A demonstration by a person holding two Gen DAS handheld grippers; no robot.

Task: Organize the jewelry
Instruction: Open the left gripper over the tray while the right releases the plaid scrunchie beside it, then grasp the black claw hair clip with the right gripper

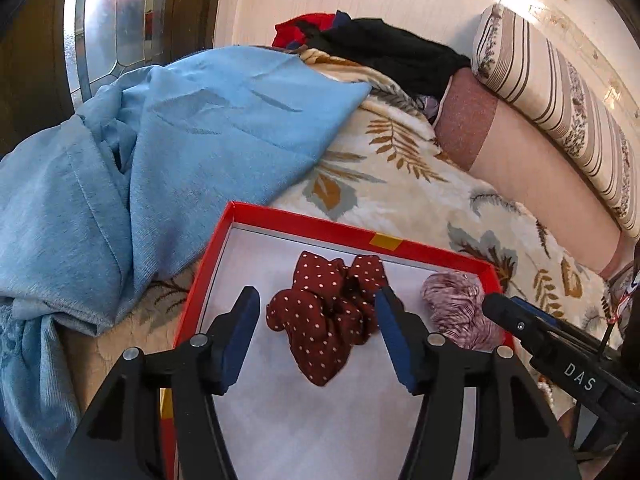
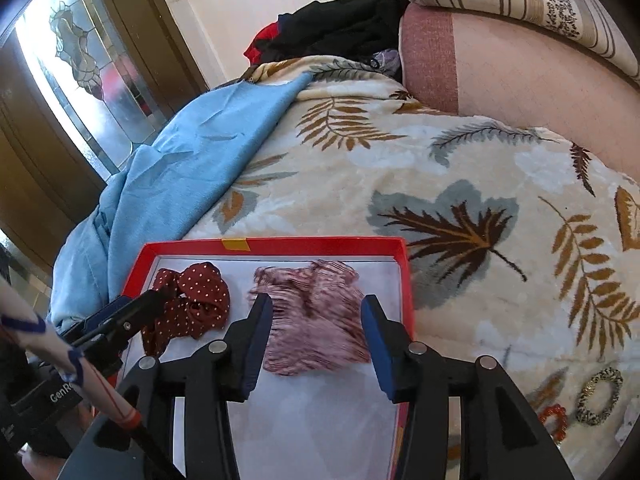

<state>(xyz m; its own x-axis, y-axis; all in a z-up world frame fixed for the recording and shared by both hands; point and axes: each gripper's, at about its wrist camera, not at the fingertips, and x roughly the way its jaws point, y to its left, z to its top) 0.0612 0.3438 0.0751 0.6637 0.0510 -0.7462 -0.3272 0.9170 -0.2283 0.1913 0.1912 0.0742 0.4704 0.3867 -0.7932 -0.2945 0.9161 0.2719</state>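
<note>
A red box [image 1: 304, 227] with a white floor lies on the bed; it also shows in the right wrist view [image 2: 280, 245]. In it lie a dark red polka-dot scrunchie [image 1: 324, 320] [image 2: 196, 300] and a pink striped scrunchie [image 1: 460, 308] [image 2: 316, 320]. My left gripper [image 1: 318, 316] is open, its jaws either side of the polka-dot scrunchie, just above it. My right gripper [image 2: 318, 322] is open, its jaws either side of the pink scrunchie. A leopard-print hair tie [image 2: 600, 396] and an orange hair tie [image 2: 554, 420] lie on the blanket at the right.
The box sits on a leaf-patterned blanket [image 2: 460, 168]. A blue cloth [image 1: 140, 152] is heaped to the left. Pink and striped pillows [image 1: 540, 120] and dark clothes [image 1: 384, 48] lie at the back. White beads [image 1: 546, 388] show under the right gripper.
</note>
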